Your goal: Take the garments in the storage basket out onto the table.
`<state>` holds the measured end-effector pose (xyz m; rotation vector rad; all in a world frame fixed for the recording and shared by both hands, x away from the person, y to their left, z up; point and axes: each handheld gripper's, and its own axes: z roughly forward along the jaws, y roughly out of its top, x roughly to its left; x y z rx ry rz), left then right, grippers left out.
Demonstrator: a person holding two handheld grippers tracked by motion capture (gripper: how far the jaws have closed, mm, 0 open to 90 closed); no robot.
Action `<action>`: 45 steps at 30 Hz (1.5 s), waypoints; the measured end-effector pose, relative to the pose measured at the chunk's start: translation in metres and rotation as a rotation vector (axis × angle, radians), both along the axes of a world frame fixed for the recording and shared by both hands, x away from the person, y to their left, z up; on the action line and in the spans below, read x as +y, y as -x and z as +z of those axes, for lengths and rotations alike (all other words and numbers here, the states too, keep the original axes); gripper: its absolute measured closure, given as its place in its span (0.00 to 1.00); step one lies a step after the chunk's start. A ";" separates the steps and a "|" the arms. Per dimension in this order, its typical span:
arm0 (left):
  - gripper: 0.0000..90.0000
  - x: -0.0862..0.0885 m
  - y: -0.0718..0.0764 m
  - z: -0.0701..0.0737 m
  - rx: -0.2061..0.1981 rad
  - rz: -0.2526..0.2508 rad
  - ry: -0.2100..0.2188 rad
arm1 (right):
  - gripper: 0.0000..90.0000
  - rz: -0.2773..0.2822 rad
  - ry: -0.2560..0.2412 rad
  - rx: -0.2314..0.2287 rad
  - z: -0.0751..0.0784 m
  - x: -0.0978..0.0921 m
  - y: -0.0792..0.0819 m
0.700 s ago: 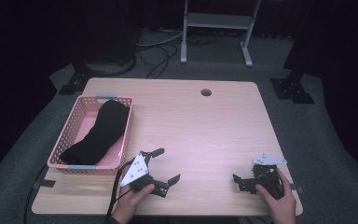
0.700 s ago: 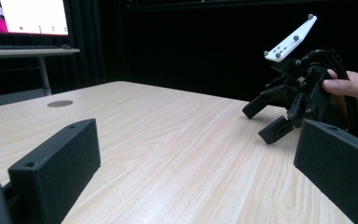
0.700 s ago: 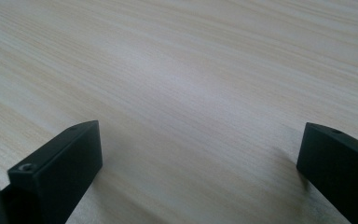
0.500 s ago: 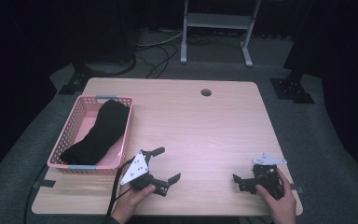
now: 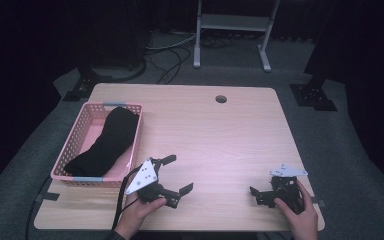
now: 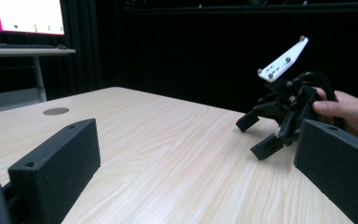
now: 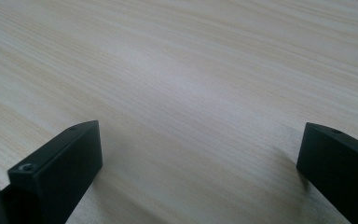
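High view: your left claw (image 5: 176, 175) and right claw (image 5: 258, 195), both spread and empty, rest on the worktop (image 5: 220, 135) beside the pink basket (image 5: 82, 136) holding black cloth (image 5: 105, 142); nothing looks started.

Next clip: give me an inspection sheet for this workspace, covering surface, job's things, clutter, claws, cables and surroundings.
Surface: light wooden table, round hole near the far edge.
Job's things: pink basket at the left, black cloth lying inside it.
Clutter: nothing seen.
Claws: left claw open, empty, beside the basket; right claw open, empty, low over bare wood near the front right.
Cables: black cable trails from the left claw; more cables on the floor behind.
Surroundings: dark curtains, grey carpet, metal stand behind the table.
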<state>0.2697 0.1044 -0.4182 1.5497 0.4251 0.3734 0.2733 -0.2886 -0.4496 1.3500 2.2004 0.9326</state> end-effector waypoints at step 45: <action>0.00 -0.008 -0.015 0.053 0.065 -0.090 -0.011 | 0.00 0.001 0.001 -0.001 0.000 0.000 0.000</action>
